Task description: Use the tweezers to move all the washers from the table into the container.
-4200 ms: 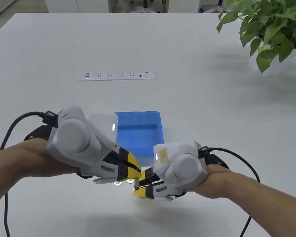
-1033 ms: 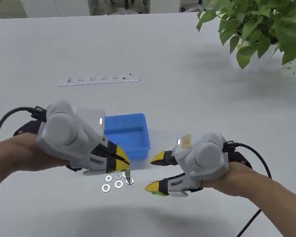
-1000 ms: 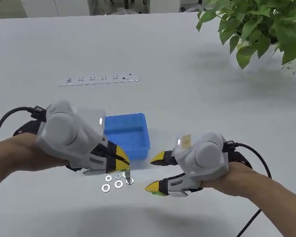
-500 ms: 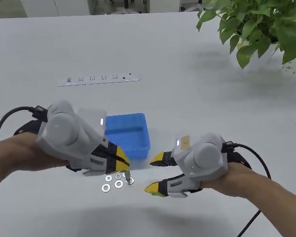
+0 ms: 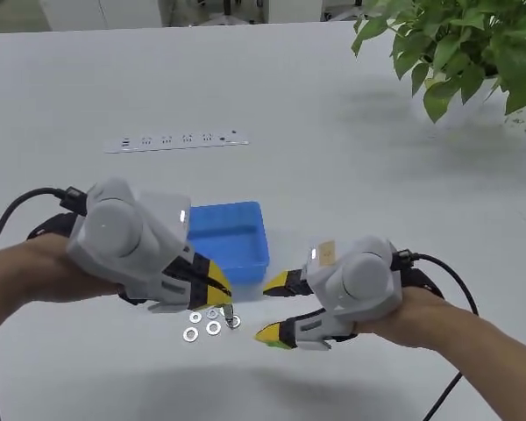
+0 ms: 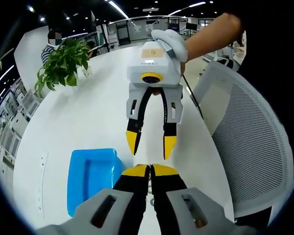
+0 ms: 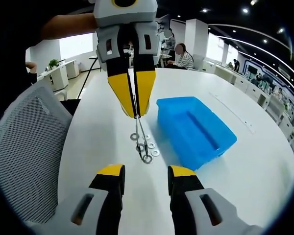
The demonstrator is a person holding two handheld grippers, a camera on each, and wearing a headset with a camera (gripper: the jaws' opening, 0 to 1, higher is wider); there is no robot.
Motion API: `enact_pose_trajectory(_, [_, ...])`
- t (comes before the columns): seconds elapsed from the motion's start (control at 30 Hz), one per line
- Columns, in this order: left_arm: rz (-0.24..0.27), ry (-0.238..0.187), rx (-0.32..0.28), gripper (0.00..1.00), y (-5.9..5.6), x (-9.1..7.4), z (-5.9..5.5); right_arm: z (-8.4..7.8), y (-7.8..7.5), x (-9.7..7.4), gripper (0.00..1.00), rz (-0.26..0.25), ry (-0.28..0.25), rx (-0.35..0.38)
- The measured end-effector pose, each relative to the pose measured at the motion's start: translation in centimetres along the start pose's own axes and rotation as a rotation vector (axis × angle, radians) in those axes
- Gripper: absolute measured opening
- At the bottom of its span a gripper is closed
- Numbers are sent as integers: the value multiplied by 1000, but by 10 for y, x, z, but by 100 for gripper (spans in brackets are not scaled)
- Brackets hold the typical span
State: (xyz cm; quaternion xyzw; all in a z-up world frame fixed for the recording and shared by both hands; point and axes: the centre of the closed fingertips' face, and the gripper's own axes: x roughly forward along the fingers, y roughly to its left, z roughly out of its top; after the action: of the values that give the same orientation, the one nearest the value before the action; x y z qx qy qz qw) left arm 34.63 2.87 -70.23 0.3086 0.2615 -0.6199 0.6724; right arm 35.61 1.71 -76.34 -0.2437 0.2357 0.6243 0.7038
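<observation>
Silvery washers, a loose cluster on the white table at lower centre of the head view, just below the blue container; left gripper clamped on the tweezers, tips among them; right gripper spread, empty; best to nip one washer's rim squarely, then lift straight.

White bench here: a blue container sits toward the near side, a small cluster of washers lies just beside its near edge, a white power strip lies farther back, and a potted plant stands far right.
</observation>
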Motion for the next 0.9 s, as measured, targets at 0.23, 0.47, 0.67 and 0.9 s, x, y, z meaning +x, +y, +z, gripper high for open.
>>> enact_pose_trajectory(0.23, [-11, 6, -7, 5, 4, 1, -2, 7, 1, 5, 33, 19, -8, -26])
enact_pose_trajectory(0.47, [-26, 10, -6, 5, 7, 2, -3, 10, 1, 11, 31, 38, -8, -44])
enact_pose_trajectory(0.67, [-39, 10, 3, 6, 7, 4, -2, 12, 0, 16, 29, 46, -8, -49])
enact_pose_trajectory(0.9, [-52, 14, 12, 6, 4, 4, 0, 14, 1, 24, 25, 57, -1, -48])
